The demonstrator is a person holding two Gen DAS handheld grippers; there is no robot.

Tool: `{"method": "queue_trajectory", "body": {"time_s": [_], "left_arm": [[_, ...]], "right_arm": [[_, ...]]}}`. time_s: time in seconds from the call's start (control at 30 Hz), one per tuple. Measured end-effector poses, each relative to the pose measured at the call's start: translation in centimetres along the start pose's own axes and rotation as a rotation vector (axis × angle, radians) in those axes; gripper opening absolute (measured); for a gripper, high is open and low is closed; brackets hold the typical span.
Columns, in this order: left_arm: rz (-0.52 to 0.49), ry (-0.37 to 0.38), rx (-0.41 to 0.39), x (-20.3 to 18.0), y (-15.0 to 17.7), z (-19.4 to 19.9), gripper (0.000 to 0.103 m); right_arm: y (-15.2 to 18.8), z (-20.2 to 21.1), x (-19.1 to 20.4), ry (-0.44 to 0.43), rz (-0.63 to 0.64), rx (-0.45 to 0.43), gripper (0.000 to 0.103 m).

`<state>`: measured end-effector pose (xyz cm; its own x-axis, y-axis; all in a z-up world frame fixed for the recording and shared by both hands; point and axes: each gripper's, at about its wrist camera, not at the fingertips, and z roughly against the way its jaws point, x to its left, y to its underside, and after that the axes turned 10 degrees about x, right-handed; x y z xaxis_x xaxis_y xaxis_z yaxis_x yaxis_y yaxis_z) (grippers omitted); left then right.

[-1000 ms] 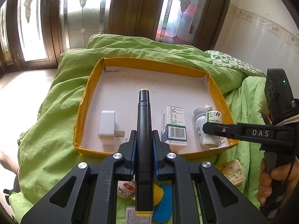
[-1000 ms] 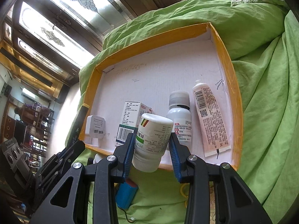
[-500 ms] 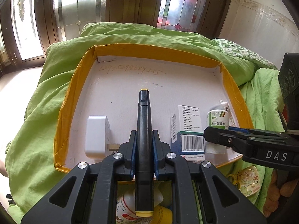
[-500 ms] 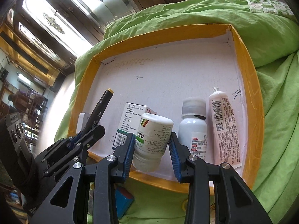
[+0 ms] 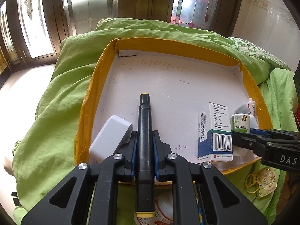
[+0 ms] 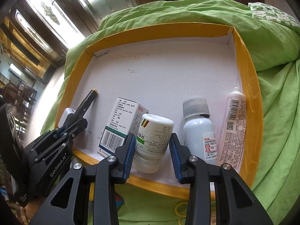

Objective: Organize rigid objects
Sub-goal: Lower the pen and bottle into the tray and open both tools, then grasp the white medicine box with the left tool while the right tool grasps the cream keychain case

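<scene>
Seen from your left wrist camera, the green bedcover (image 5: 61, 93) fills the left of the frame, and the shallow tray (image 5: 85, 112) with yellow walls and a white floor lies on it. At lower left of the tray a white plug adapter (image 5: 110, 135) lies just beside the near left wall. Your left hand-held gripper (image 5: 144, 140) is clenched on a black marker (image 5: 144, 120) with yellow ends; the marker runs straight up the centre of the frame, its far tip over the white tray floor. Right of centre a white and blue medicine box (image 5: 215, 133) stands upright near the front wall.

At the right edge, your right hand-held gripper (image 5: 241, 140) reaches in, grasping a small white pill bottle (image 5: 241, 121) with a green label.

In your right wrist camera, the left hand-held gripper (image 6: 75, 120) and its marker (image 6: 87, 103) appear at lower left, with the adapter (image 6: 65, 114) behind them. The medicine box (image 6: 121, 123) stands left of centre. Your right hand-held gripper (image 6: 152, 150) holds the pill bottle (image 6: 152, 135) tilted between its blue pads (image 6: 129, 153), low over the tray's front part. To its right a white bottle with a grey cap (image 6: 198, 131) lies on the tray floor, and a white tube (image 6: 233, 127) lies beside the right wall (image 6: 251, 93).
</scene>
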<state>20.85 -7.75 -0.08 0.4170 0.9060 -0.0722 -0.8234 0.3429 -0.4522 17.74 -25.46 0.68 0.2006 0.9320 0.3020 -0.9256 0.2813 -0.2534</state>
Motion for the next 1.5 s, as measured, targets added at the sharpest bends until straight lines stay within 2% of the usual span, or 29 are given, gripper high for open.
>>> {"method": "queue_trajectory", "body": {"time_s": [0.43, 0.8, 1.0, 1.07, 1.13, 1.33, 1.43, 1.5], "left_arm": [[-0.004, -0.016, 0.014, -0.3, -0.1, -0.5, 0.012], [-0.008, -0.028, 0.015, -0.5, 0.3, -0.6, 0.013], [-0.020, -0.004, 0.009, -0.8, 0.6, 0.0, 0.042], [-0.027, -0.008, -0.003, -1.2, 0.8, 0.6, 0.057], [-0.032, -0.016, -0.023, -1.4, 1.1, 1.5, 0.065], [-0.005, 0.001, -0.078, -0.5, 2.9, 5.1, 0.072], [0.022, 0.002, -0.112, 0.7, 5.8, 7.3, 0.080], [0.052, -0.004, -0.128, 1.8, 8.3, 8.4, 0.081]], "right_arm": [[-0.2, -0.7, -0.4, -0.022, -0.012, 0.002, 0.033], [0.2, -0.4, -0.2, -0.005, 0.001, -0.013, 0.033], [0.5, 0.0, -0.2, -0.008, 0.000, -0.032, 0.034], [0.6, 0.6, -0.1, -0.019, -0.004, -0.048, 0.036], [0.7, 1.5, -0.3, -0.043, -0.012, -0.077, 0.038], [1.3, 5.0, -1.1, -0.088, -0.032, -0.168, 0.045], [2.0, 6.2, -1.6, -0.101, -0.050, -0.198, 0.049], [2.6, 6.8, -2.1, -0.107, -0.069, -0.215, 0.055]]}}
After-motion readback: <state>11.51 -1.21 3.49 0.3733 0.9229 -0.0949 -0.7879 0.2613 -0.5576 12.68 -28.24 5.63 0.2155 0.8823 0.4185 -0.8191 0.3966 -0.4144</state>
